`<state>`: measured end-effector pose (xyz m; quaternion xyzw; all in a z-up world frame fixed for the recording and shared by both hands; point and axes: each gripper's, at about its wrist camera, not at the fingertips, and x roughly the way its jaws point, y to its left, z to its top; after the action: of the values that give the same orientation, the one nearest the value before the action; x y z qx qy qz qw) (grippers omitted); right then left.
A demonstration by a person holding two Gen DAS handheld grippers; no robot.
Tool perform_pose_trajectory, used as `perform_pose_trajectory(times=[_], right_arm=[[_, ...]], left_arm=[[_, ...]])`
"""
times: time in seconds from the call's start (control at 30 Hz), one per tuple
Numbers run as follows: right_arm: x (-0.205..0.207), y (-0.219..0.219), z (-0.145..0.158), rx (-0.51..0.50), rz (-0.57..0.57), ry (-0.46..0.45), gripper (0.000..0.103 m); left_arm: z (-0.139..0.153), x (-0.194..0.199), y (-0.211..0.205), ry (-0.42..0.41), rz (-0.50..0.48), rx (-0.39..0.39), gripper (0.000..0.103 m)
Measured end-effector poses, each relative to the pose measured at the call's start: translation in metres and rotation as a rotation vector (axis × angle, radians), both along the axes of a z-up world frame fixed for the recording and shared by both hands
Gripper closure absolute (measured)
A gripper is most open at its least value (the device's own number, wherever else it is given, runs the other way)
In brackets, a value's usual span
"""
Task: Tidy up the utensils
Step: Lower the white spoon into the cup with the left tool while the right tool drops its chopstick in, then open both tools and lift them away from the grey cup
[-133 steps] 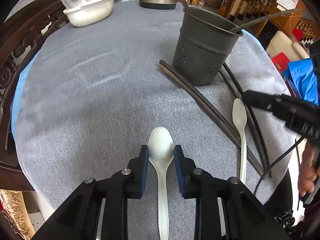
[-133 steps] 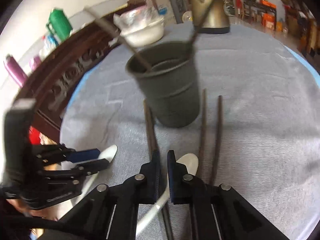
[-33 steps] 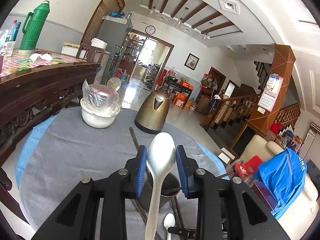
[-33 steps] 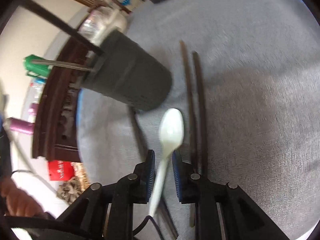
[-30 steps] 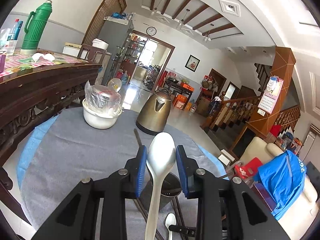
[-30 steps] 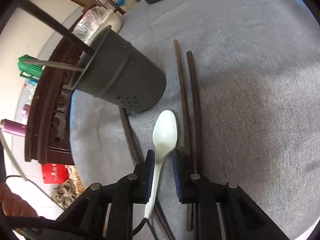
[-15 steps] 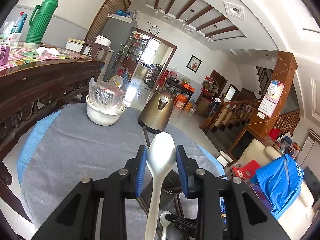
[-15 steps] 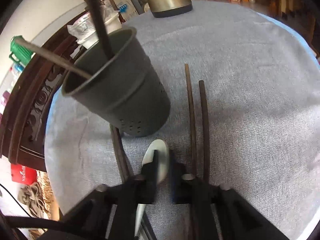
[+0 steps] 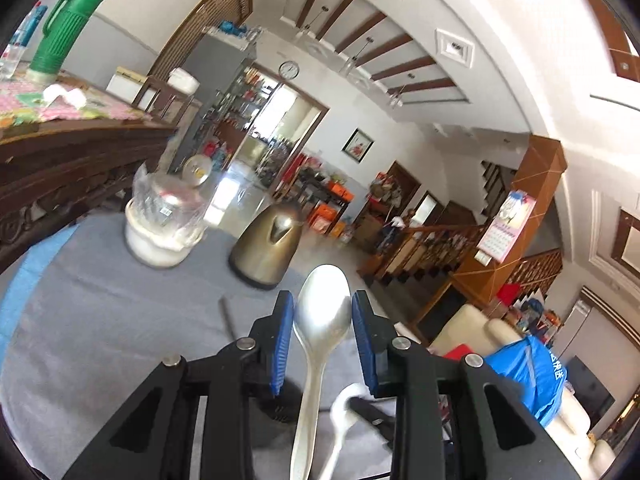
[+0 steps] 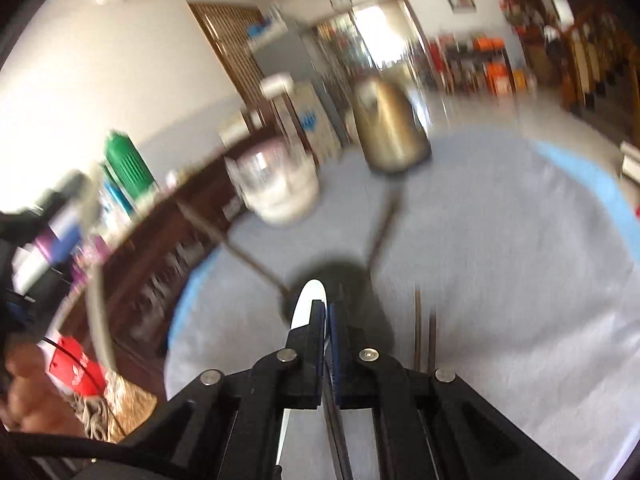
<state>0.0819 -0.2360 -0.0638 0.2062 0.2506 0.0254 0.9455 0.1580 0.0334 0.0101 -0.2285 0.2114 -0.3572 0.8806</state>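
Left wrist view: my left gripper point(image 9: 322, 332) held a silver spoon point(image 9: 320, 320) between its blue pads, jaws at a narrow-to-medium gap and pressing on the bowl's edges. Spoon stood roughly upright, bowl up, handle running down out of frame. Gripper pointed nearly level across the grey tablecloth point(image 9: 100, 320). Below the spoon I noted a white spoon point(image 9: 345, 404) w/ the tip of the right gripper point(image 9: 372, 416) on it, blurred. Dark patch under the left pad was prob. the utensil holder point(image 9: 280, 400); mostly hidden, could not confirm more. One dark chopstick point(image 9: 227, 316) poked up left of the left finger. Further back on the table: white bowl w/ clear plastic cover point(image 9: 164, 224) and brass-coloured kettle point(image 9: 266, 244), side by side, apart. Green thermos point(image 9: 66, 24) stood on a separate wooden sideboard at far left.

Right wrist view: heavy motion blur. Right gripper point(image 10: 326, 316) had its jaws closed to almost nothing, clamped on the white spoon point(image 10: 306, 304); spoon's bowl stuck out past the left pad, handle ran back beneath the fingers. Directly ahead sat the dark utensil holder point(image 10: 340, 276) w/ two sticks leaning out of it. Pair of chopsticks point(image 10: 424, 332) lay on the cloth right of the holder. Kettle point(image 10: 390, 120) and covered bowl point(image 10: 280, 188) beyond. At the left edge, the silver spoon's handle point(image 10: 96, 280) and a person's hand point(image 10: 28, 396), both smeared.
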Motion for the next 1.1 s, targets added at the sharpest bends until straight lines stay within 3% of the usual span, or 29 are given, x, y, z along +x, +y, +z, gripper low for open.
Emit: perform_pose_trajectory(times=[0.23,0.33,0.47,0.63,0.73,0.83,1.03,1.1], right_arm=[[-0.007,-0.024,0.080,-0.092,-0.151,-0.266,0.100],[0.002,-0.034,0.092,-0.099,-0.203,-0.301,0.100],[0.020,-0.034,0.090,-0.129,-0.259,-0.299,0.100],[0.037,-0.031,0.079,-0.116,-0.262,-0.285,0.100],[0.042,-0.018,0.073,-0.151,-0.260,-0.282,0.100],[0.036,-0.006,0.066,-0.215,-0.267,-0.291,0.100],[0.047,0.016,0.061,-0.286,-0.278,-0.287,0.100],[0.045,0.017,0.063,-0.303,-0.280,-0.289,0.100]], left_arm=[[0.016,0.018,-0.033,-0.061,-0.007,-0.070,0.072],[0.006,0.030,-0.051,-0.062,-0.002,-0.094,0.072],[-0.016,0.036,-0.072,-0.086,0.021,-0.044,0.072],[-0.060,0.045,-0.081,-0.007,0.036,0.037,0.071],[-0.070,0.045,-0.069,0.015,0.058,0.004,0.072],[-0.070,0.039,-0.056,-0.033,0.074,-0.059,0.071],[-0.071,0.048,-0.058,-0.031,0.073,-0.048,0.071],[-0.069,0.047,-0.048,-0.024,0.077,-0.085,0.071]])
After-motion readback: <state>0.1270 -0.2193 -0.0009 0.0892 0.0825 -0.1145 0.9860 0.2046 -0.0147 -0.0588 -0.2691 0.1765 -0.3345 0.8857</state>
